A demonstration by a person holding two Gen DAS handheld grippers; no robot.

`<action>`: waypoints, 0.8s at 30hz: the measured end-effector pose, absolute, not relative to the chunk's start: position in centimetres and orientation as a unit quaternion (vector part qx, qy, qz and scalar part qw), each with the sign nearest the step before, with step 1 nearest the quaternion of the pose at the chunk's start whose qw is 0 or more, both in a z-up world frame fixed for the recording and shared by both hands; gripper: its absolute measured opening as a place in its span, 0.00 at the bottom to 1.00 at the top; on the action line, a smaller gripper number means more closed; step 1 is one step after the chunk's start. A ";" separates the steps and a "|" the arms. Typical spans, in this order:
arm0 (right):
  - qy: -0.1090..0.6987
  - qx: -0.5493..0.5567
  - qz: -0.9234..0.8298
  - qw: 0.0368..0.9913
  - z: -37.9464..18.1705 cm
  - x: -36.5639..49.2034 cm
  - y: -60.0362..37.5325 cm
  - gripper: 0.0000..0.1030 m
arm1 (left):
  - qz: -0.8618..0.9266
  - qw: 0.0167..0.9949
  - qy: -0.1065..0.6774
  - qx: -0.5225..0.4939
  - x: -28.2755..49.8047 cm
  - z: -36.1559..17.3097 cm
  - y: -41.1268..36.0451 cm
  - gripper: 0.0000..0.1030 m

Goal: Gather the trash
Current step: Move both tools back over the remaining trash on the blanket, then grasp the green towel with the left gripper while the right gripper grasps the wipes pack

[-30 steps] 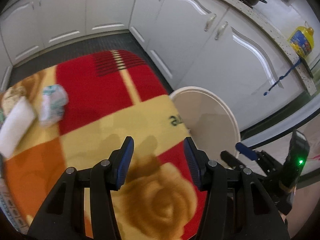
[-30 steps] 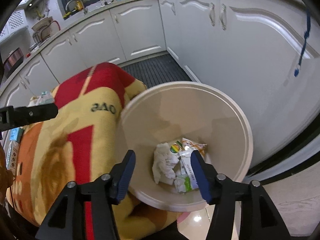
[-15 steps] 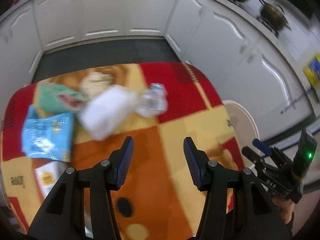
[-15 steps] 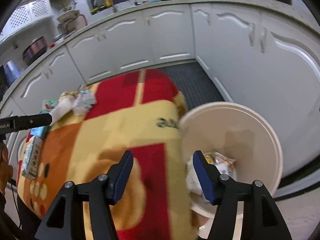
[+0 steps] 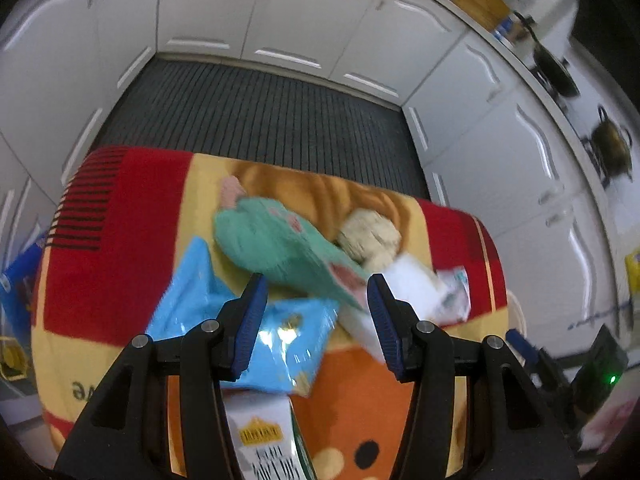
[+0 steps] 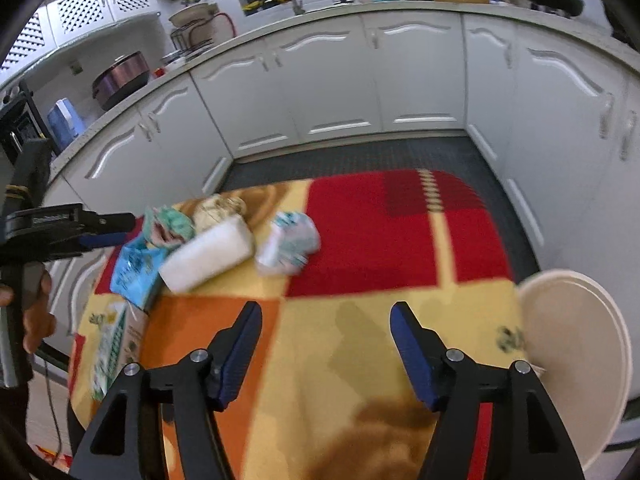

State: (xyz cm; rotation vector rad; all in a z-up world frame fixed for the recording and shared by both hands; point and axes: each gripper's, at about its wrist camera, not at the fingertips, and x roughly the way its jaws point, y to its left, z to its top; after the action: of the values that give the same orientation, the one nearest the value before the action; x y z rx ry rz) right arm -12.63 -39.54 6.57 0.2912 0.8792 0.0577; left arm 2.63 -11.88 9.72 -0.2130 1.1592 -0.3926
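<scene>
The left gripper hangs over the far-left end of the table, which is draped in a red, yellow and orange blanket; its jaws stand spread with nothing between them. Under it lies the trash: a light blue foil packet lying flat, a green crumpled wrapper whose long axis runs from upper left to lower right in the left wrist view, a beige crumpled wad just beyond it, and a white block lying with its long axis slanting from lower left to upper right in the right wrist view. A small white-and-teal packet sits just to the right of the block, and a printed carton lies nearest the camera, its length pointing toward the left gripper. The right gripper hovers over bare blanket, well apart from the pile, its jaws spread and just now opening wider, empty. The white bin stands at the table's right edge.
</scene>
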 end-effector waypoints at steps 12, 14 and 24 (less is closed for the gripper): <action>0.439 0.180 0.059 0.878 4.9 -5.3 -37.1 0.62 | -0.149 0.813 0.557 -0.078 6.6 7.4 -12.5 0.49; 0.446 0.186 0.061 0.873 4.2 -4.3 -37.1 0.62 | -0.140 0.817 0.555 -0.065 6.8 7.0 -12.9 0.49; 0.456 0.234 0.068 0.856 2.1 -2.4 -39.1 0.21 | -0.141 0.833 0.534 -0.021 6.1 6.5 -13.7 0.28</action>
State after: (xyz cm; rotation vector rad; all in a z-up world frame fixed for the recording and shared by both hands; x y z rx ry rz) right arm -2.39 -39.08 2.14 0.4922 0.9590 0.1430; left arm 6.06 -13.73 6.50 -0.0450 1.1328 -0.2991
